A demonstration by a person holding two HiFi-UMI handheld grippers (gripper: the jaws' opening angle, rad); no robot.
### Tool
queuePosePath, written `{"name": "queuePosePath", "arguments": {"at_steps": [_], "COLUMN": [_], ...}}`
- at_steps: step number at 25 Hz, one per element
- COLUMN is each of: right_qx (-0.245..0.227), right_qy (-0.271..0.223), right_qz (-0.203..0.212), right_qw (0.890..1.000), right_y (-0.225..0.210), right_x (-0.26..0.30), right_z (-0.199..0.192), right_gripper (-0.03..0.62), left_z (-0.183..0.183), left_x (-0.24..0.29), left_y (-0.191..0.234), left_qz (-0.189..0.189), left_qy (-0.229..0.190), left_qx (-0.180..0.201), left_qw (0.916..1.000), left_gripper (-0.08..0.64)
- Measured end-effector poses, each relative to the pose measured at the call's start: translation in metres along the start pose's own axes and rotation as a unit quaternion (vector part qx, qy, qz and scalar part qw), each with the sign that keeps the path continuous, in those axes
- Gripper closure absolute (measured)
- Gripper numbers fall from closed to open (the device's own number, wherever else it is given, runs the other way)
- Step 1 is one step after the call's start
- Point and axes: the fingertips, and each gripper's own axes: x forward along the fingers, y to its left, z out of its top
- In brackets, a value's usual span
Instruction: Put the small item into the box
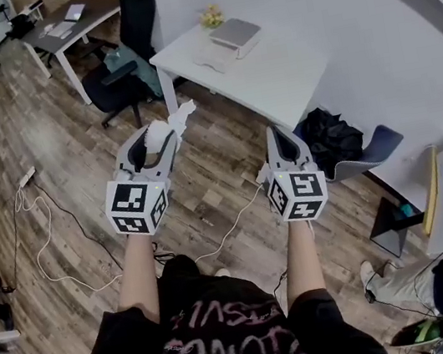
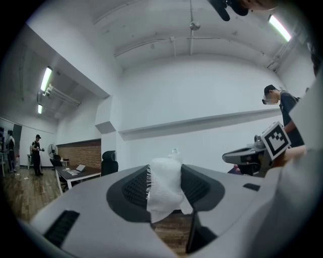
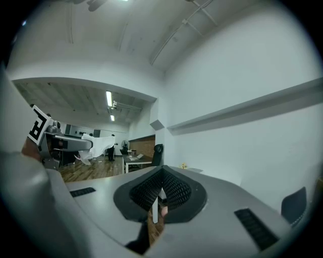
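Left tool is gripping the small white frayed fabric wad in mid-air at eleven o'clock; right tool is hanging closed and empty. No box is showing, so placing is probably still waiting.

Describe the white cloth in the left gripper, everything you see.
The white cloth is a small crumpled piece of gauze-like woven fabric with a frayed fringe on one edge. The pads of the left gripper pinch it around the middle; one end pokes past the tips, a flap hangs below. Only the pads touch it; it is held in the air over the wood floor.
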Motion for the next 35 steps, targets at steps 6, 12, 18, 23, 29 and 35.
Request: {"name": "queuePosePath", "arguments": {"at_steps": [6,12,18,23,29,35], "right_qx": [-0.001,-0.009,-0.011,-0.015,-0.015,-0.01], "right_qy": [-0.005,-0.006,0.004,0.014,0.018,0.027], "right_qz": [0.006,0.011,0.008,0.007,-0.004,-0.014], "right_qw": [1.0,1.0,1.0,1.0,1.0,0.999], "right_y": [0.001,-0.002,-0.011,-0.013,-0.018,-0.021], "right_x": [0.007,0.026,0.059,0.096,0.156,0.24], "right_z": [-0.002,0.0,-0.007,-0.014,-0.018,-0.028], "right_gripper": [0.583,0.583,0.583,0.583,0.583,0.583], "left_z": [-0.001,0.0,-0.008,-0.023,-0.037,-0.057], "left_x": [0.004,0.02,0.048,0.078,0.127,0.188], "left_y": [0.004,0.014,0.032,0.056,0.095,0.15], "left_qz": [0.006,0.009,0.006,0.004,-0.009,-0.022], "left_qy": [-0.001,-0.006,-0.003,0.007,0.012,0.025], "left_qx": [0.003,0.001,-0.008,-0.014,-0.018,-0.019], "left_qw": [1.0,0.9999,0.9999,0.9999,0.9997,0.9993], "left_gripper": [0.382,0.382,0.382,0.382,0.382,0.382]}}
